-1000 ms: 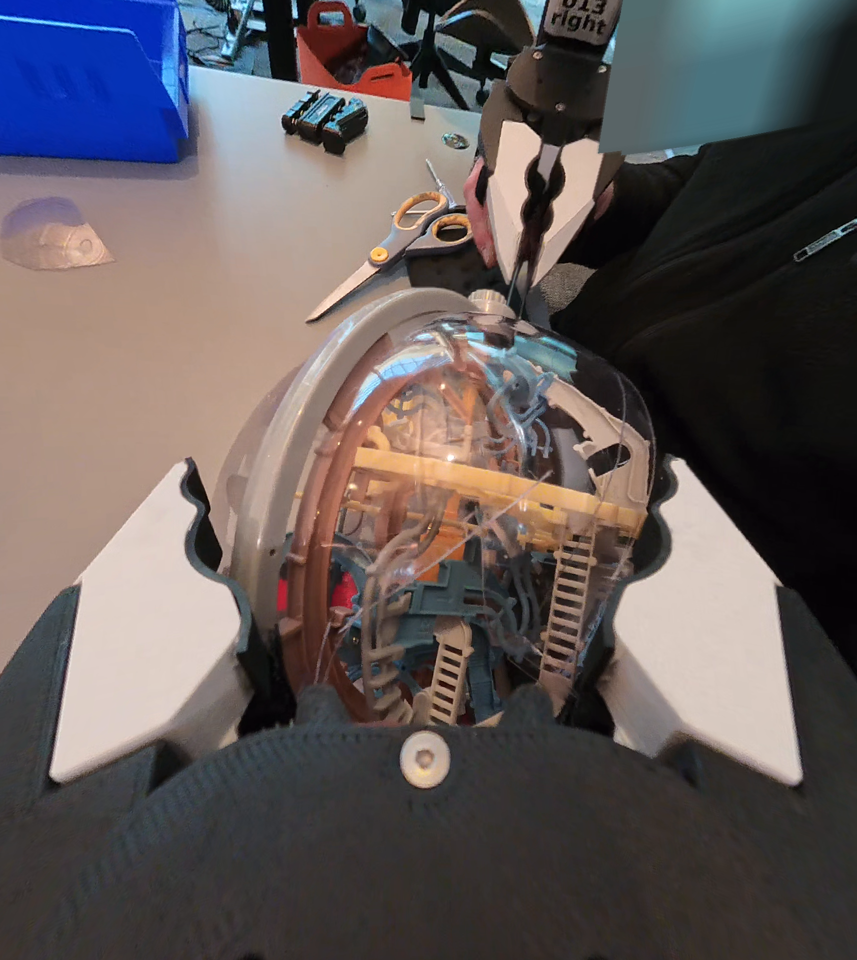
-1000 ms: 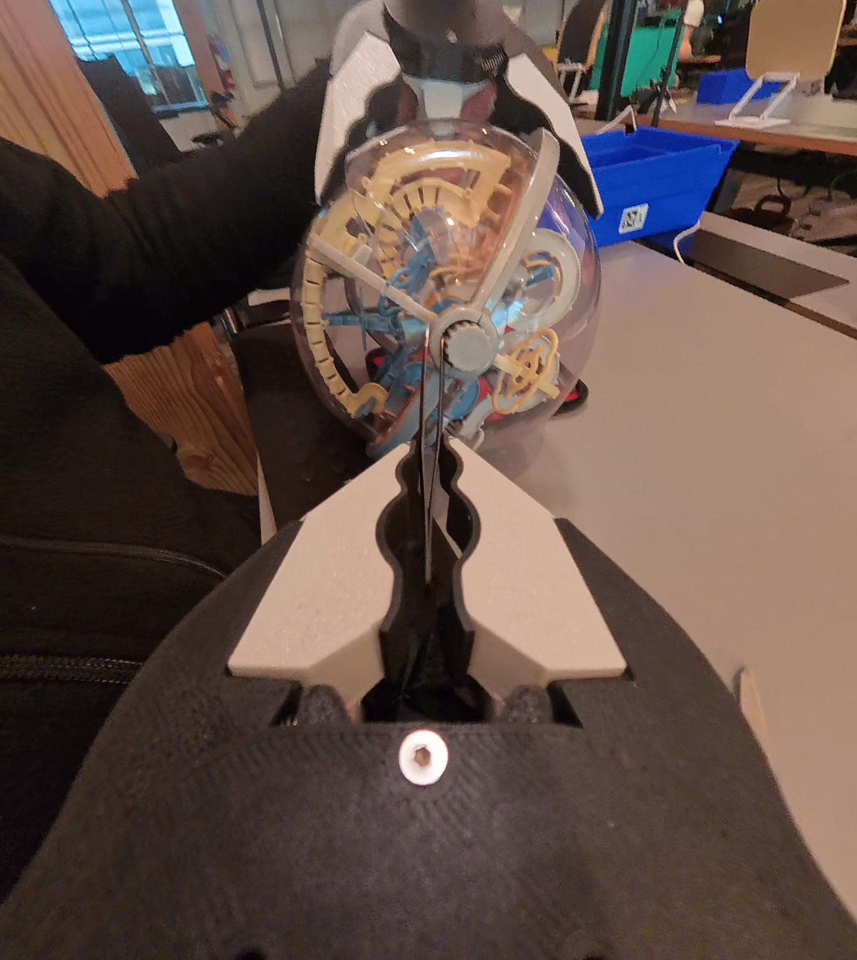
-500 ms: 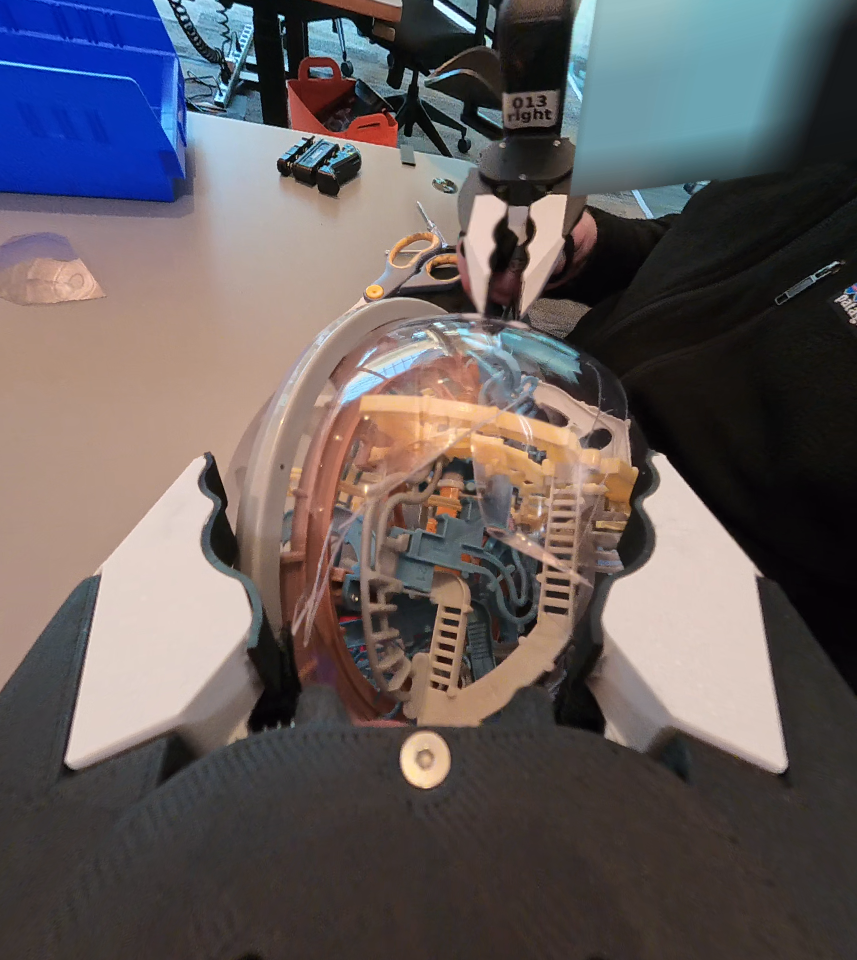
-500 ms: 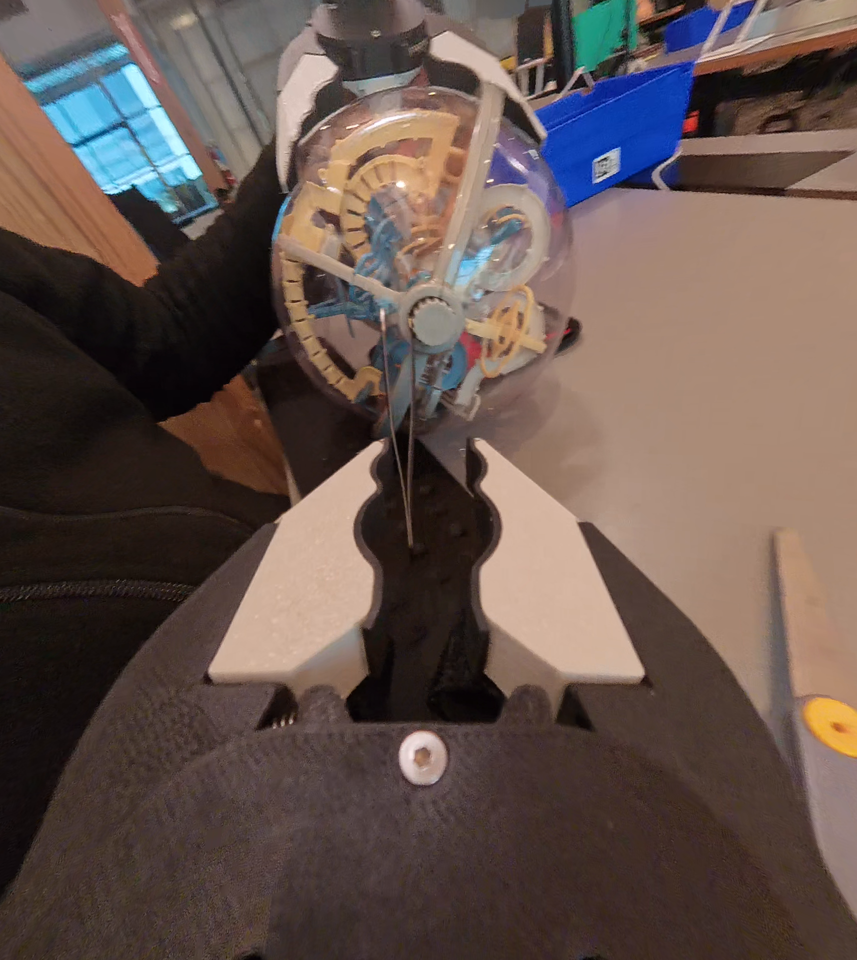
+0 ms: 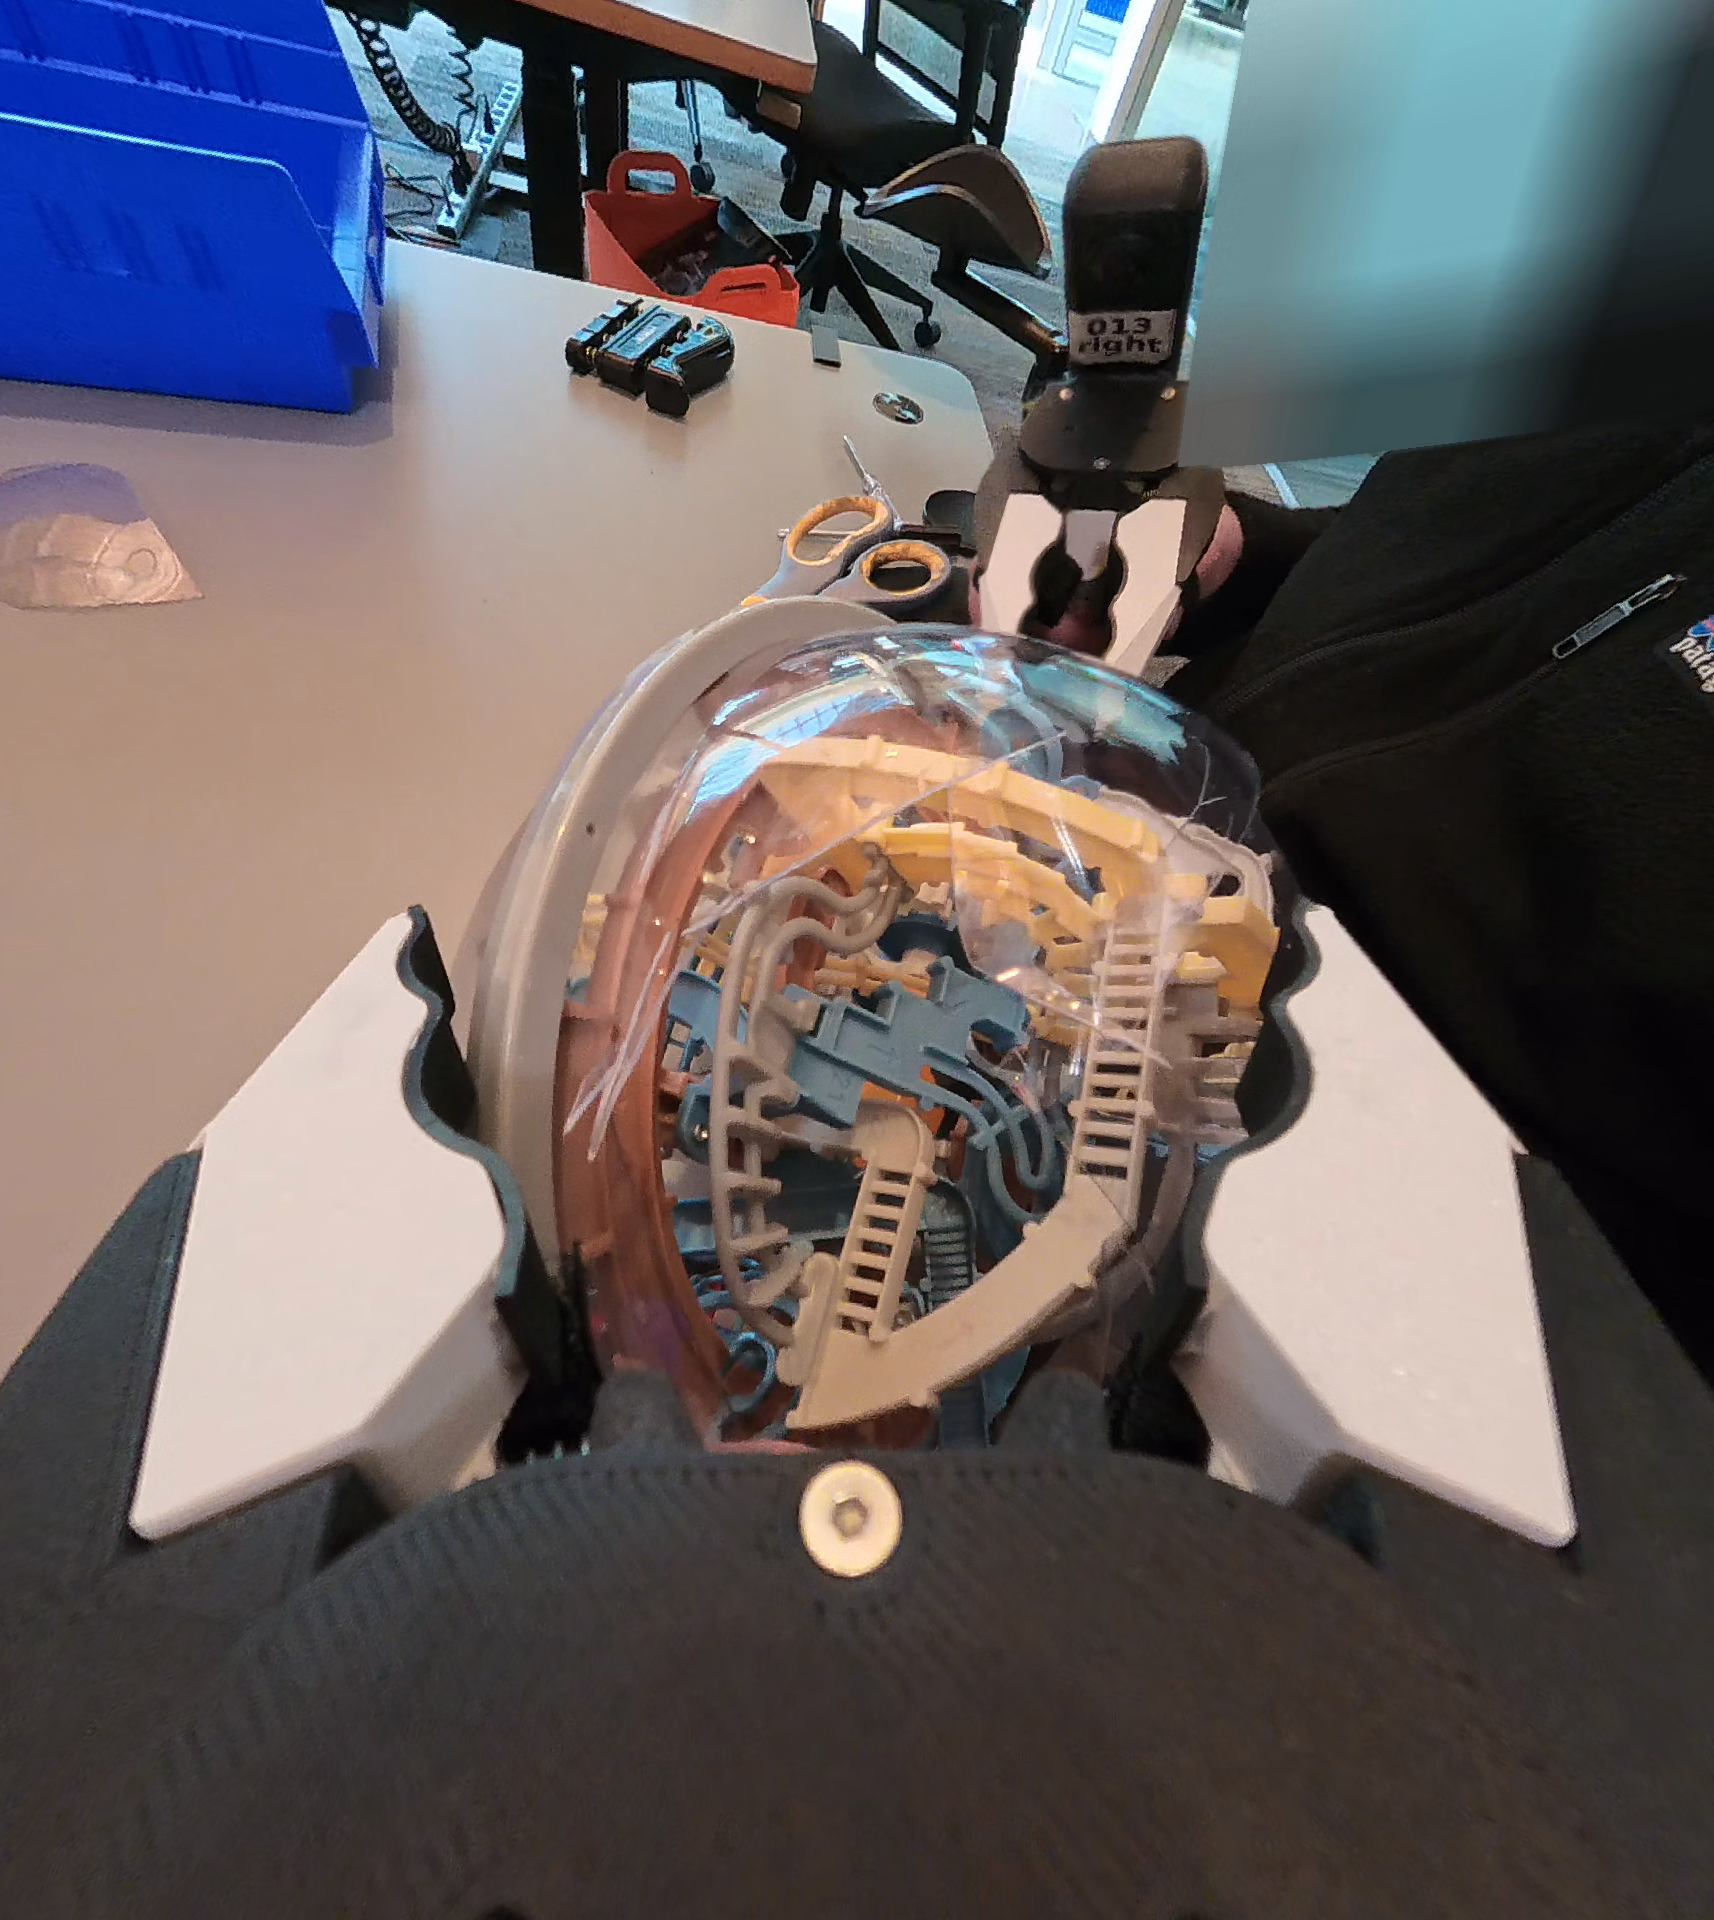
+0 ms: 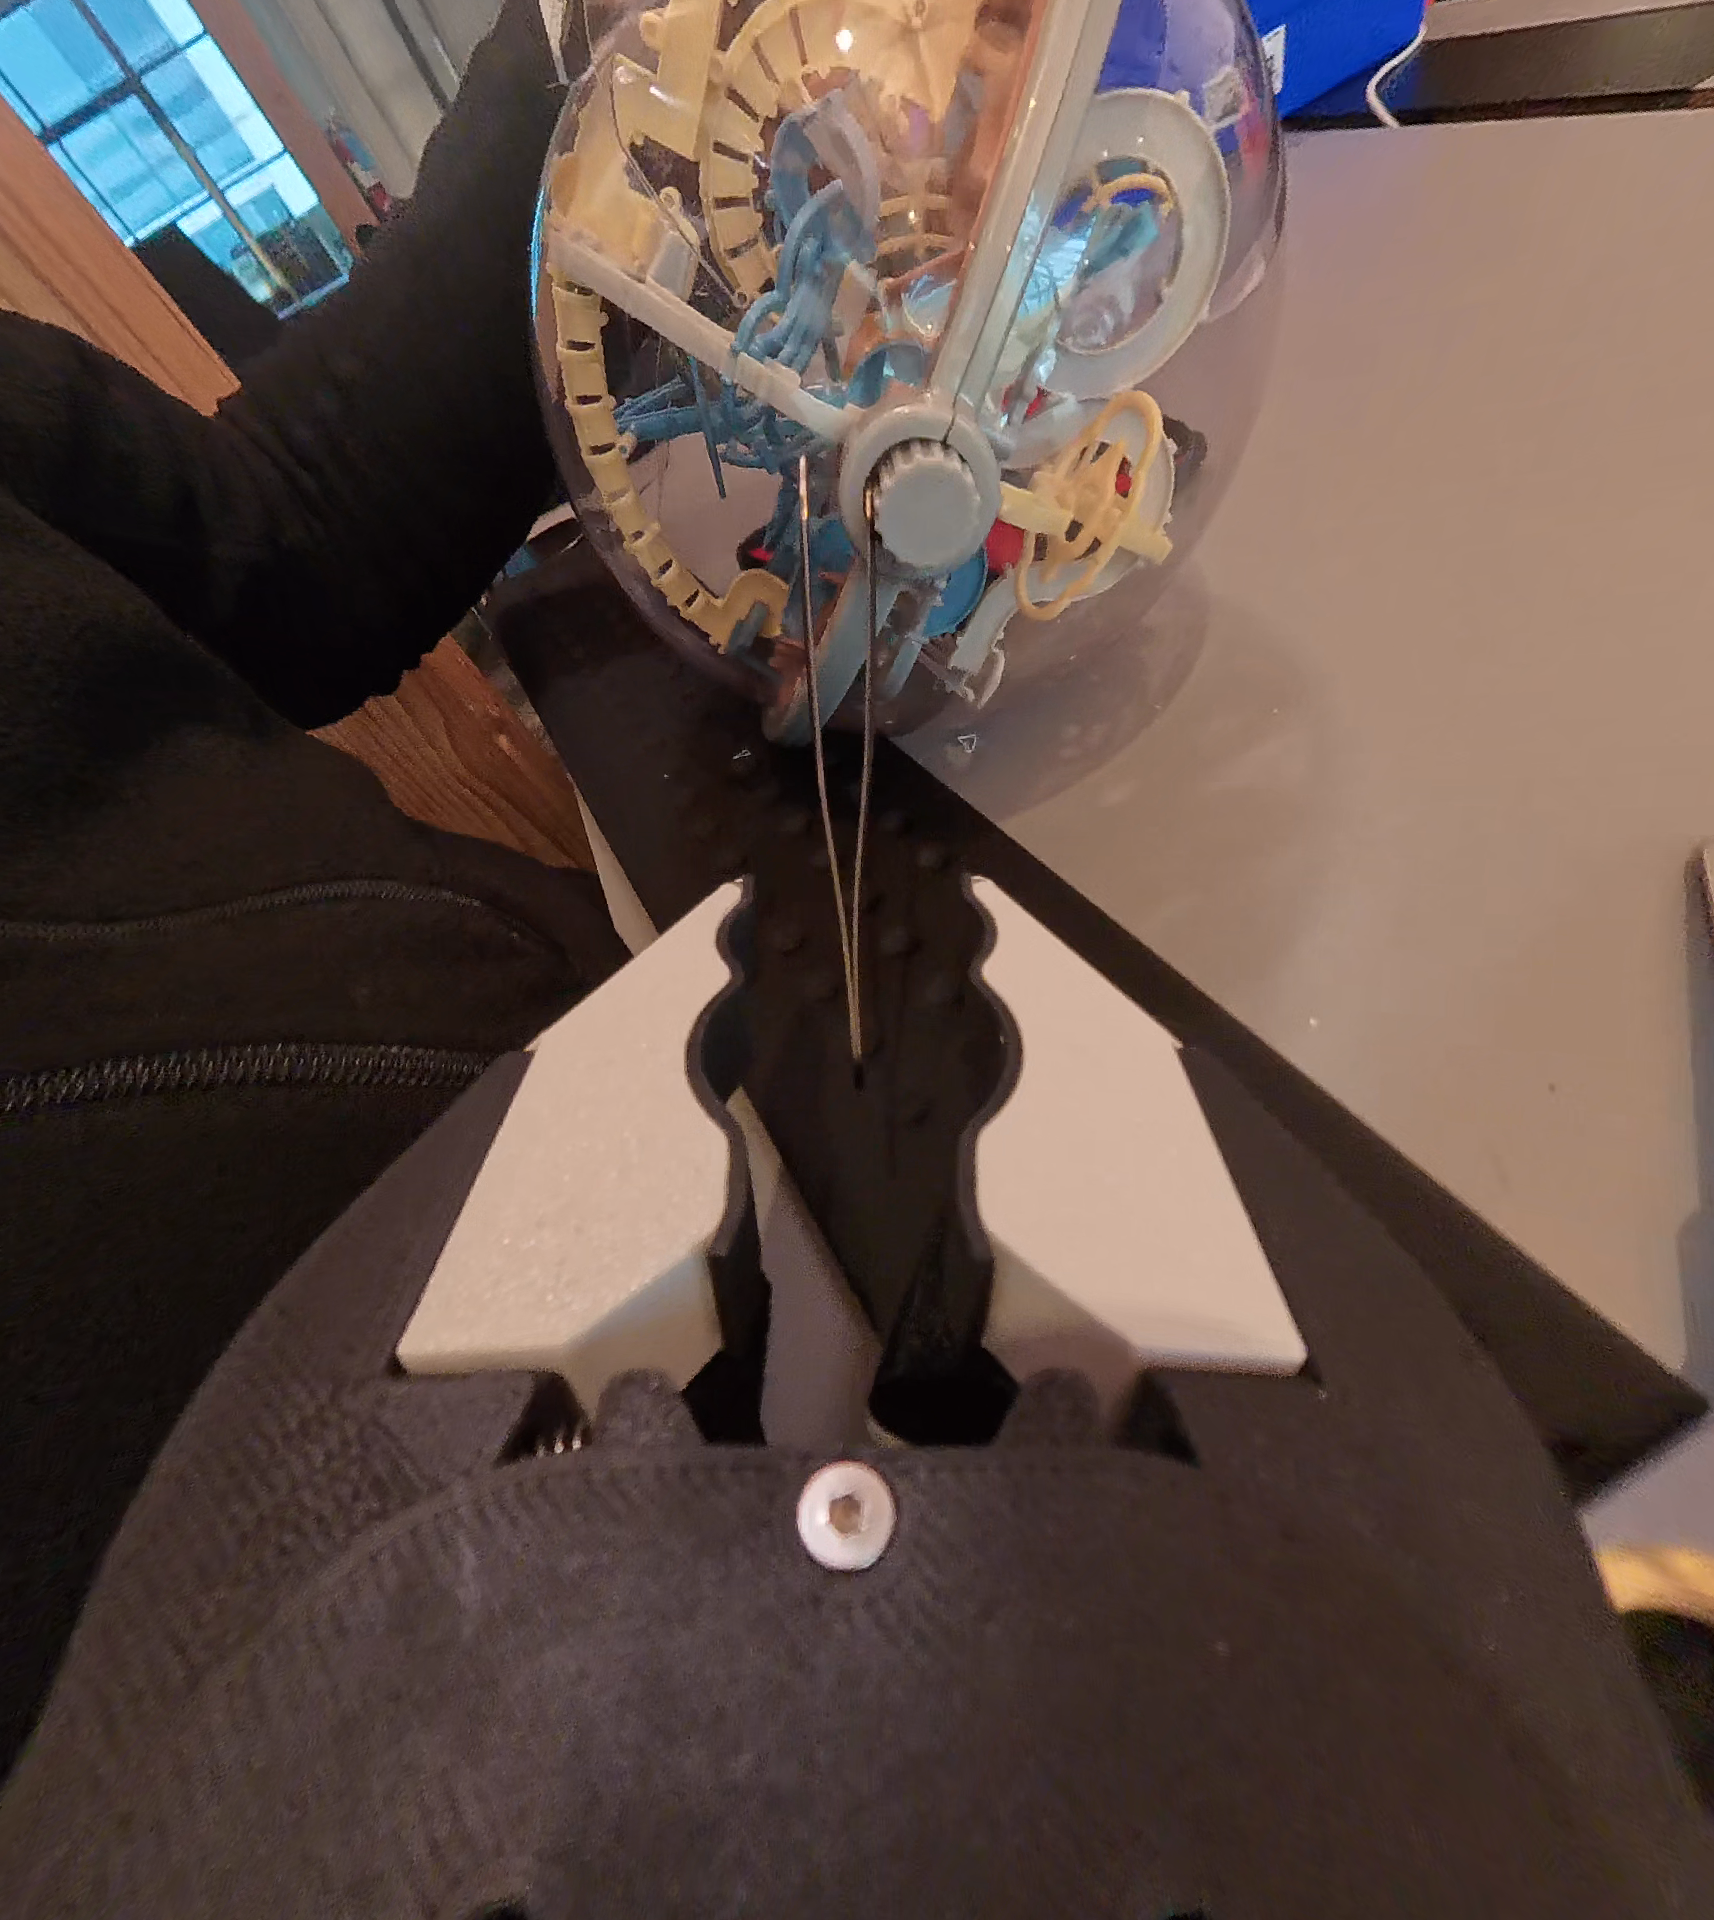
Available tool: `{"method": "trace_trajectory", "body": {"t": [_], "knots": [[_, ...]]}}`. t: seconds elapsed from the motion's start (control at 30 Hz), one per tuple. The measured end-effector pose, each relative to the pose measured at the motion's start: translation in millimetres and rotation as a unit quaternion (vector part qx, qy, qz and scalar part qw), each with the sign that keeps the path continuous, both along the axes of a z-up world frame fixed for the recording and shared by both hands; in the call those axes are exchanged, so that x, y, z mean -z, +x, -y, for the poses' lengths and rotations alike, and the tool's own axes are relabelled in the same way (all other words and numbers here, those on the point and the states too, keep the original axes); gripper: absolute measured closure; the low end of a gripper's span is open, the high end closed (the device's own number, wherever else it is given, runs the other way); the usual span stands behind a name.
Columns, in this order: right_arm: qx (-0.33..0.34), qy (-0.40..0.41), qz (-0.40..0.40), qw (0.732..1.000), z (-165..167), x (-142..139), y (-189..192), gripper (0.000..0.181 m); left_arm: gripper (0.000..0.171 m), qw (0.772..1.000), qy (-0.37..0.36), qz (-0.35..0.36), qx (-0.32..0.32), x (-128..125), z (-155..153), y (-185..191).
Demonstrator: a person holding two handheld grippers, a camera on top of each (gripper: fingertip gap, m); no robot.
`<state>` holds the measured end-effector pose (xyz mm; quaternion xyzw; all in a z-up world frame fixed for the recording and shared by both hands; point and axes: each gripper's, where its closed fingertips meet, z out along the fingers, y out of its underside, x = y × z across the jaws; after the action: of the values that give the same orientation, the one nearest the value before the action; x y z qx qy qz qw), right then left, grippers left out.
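Two tools share one grey counter, the largest thing ahead of both. A blue bin stands far beyond the left tool, on its left side. That left tool is clamped on a clear maze ball, both fingers pressed against the sphere's sides. The right tool, just beyond the ball, stands parted with a gap between its fingers, gripping nothing; a thin wire loop runs from that gap to the ball's grey hub. Orange-handled scissors lie beside the right tool. Black batteries lie farther off.
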<state>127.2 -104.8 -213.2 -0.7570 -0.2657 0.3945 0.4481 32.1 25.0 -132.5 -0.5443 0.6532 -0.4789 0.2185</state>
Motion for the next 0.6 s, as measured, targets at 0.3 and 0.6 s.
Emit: {"method": "trace_trajectory", "body": {"t": [0.3,0.6], "knots": [[0.037,0.031,-0.088,0.995,12.2,-12.0,9.3,0.181,0.023,1.000,-0.009,0.015,-0.002,0.0,0.9,2.5],[0.049,0.058,-0.078,0.994,10.4,-15.1,6.1,0.181,0.023,0.999,-0.021,0.030,-0.007,-0.1,-0.6,1.0]]}}
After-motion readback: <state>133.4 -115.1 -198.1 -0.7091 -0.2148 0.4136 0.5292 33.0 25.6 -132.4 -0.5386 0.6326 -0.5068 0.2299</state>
